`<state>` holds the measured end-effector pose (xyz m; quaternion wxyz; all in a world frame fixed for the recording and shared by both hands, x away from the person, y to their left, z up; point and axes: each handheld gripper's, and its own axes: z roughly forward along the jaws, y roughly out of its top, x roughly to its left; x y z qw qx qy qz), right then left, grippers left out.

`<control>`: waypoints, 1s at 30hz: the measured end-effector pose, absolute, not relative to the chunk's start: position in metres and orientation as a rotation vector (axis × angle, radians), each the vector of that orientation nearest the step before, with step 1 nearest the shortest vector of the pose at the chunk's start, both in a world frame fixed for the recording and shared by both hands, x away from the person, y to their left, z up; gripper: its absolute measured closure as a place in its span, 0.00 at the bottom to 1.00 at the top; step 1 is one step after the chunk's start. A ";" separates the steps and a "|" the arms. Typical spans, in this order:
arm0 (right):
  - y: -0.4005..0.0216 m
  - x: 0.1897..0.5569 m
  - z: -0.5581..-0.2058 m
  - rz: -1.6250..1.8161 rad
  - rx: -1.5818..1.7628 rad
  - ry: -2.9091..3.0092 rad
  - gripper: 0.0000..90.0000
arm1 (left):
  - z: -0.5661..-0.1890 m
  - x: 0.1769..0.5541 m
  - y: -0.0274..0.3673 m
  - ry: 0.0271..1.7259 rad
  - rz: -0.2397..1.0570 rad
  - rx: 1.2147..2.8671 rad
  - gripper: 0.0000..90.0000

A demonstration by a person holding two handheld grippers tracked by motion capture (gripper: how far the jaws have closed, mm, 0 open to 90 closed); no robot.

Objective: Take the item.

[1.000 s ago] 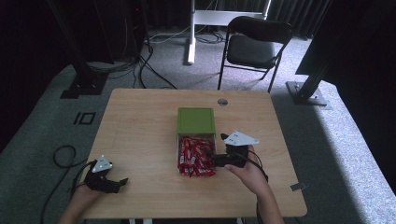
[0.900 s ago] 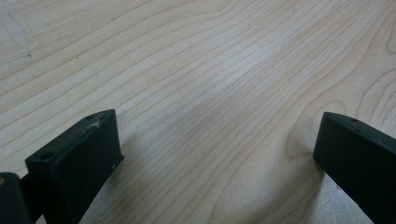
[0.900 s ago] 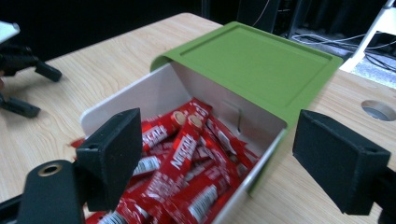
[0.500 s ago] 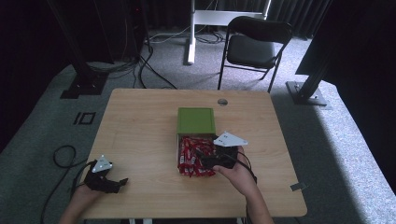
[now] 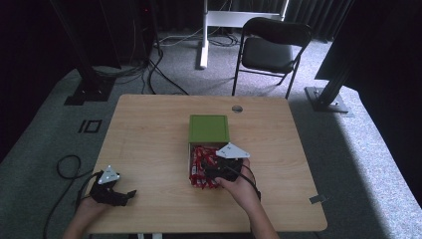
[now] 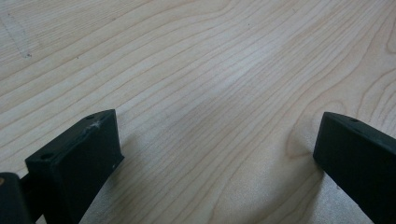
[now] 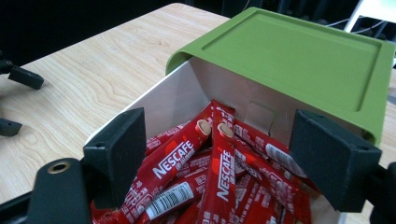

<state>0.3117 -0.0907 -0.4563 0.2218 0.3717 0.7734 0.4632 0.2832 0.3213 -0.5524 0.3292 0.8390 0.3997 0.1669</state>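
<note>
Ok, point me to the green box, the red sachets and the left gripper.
green box (image 5: 209,128), high view, centre of its flat top.
red sachets (image 7: 223,179), right gripper view, upright sachet's printed face.
left gripper (image 5: 130,194), high view, between its fingertips.

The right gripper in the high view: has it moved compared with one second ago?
Yes. The right gripper has moved left, toward the table's centre, from beside the white drawer to above the red coffee sticks; the green plastic box stayed put.

"NESCAFÉ" on red sachets (image 7: 219,172)

Sachets (image 7: 219,163) in drawer (image 7: 159,105), mid-table (image 5: 149,129)
</note>
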 end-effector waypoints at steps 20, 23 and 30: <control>-0.074 0.320 -0.476 1.154 1.132 2.233 0.60 | -0.552 0.283 0.321 1.047 0.436 2.195 0.02; -0.073 0.323 -0.480 1.127 1.146 2.217 0.64 | -0.552 0.283 0.321 1.047 0.436 2.194 0.02; -0.068 0.325 -0.487 1.052 1.197 2.245 0.74 | -0.552 0.283 0.321 1.047 0.436 2.195 0.02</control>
